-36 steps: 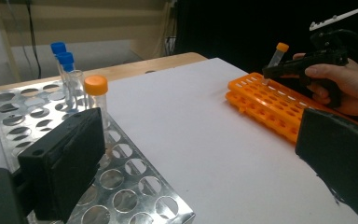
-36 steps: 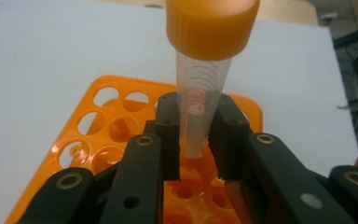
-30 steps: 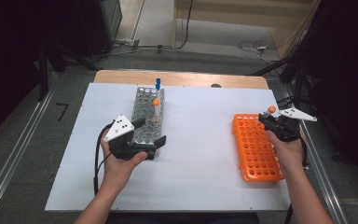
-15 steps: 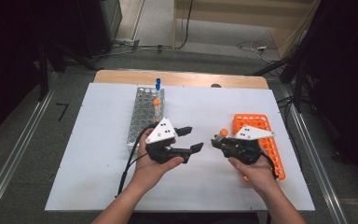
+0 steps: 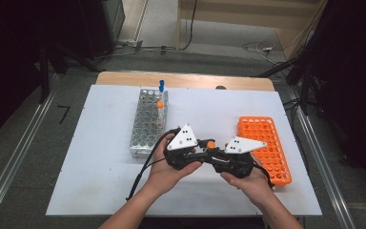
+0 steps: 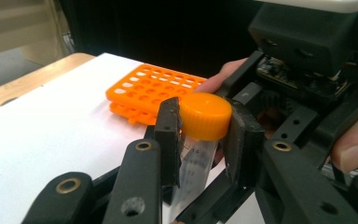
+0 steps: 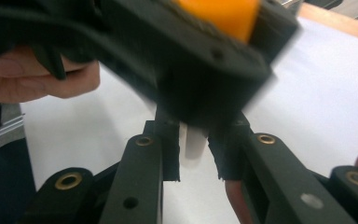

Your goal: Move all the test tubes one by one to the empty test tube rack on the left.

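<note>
My two hands meet over the table's middle, jaws facing. My left gripper [image 6: 200, 135] has just closed onto the tube's orange cap [image 6: 206, 115]; my right gripper [image 7: 196, 156] clamps the clear tube [image 7: 192, 142] body below.

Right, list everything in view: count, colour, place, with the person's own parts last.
Clear plastic tube with orange screw cap: one, held between the two claws mid-table.
Silver metal tube rack: one, left of centre.
Tubes in that rack: two, one blue-capped at its far end, one orange-capped just nearer.
Orange plastic tube rack: one, at the right.
White table top: one, on a wooden board.
Left claw: black, jaws just closed onto the cap.
Right claw: black, shut on the tube's body.
Hands: two, left, right.
</note>
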A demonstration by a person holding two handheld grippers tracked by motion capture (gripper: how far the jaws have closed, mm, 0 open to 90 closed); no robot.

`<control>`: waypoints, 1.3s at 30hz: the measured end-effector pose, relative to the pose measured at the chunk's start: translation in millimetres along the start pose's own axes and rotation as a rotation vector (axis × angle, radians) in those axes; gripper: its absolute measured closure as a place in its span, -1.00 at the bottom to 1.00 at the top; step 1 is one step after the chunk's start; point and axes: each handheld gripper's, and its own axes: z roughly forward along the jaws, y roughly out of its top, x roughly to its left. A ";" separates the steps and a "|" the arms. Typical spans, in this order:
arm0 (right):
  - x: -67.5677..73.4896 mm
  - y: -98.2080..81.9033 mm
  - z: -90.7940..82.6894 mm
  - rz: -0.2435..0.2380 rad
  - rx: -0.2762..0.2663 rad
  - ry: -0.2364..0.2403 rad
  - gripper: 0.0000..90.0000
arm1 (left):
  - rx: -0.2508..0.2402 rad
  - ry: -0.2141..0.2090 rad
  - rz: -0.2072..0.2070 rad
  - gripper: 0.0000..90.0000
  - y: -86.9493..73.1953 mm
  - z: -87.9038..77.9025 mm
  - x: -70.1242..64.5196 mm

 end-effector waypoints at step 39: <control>-64.9 -92.8 -101.3 0.170 -0.084 -0.134 -0.95 | -0.124 0.465 -0.188 0.55 -19.8 -53.9 129.1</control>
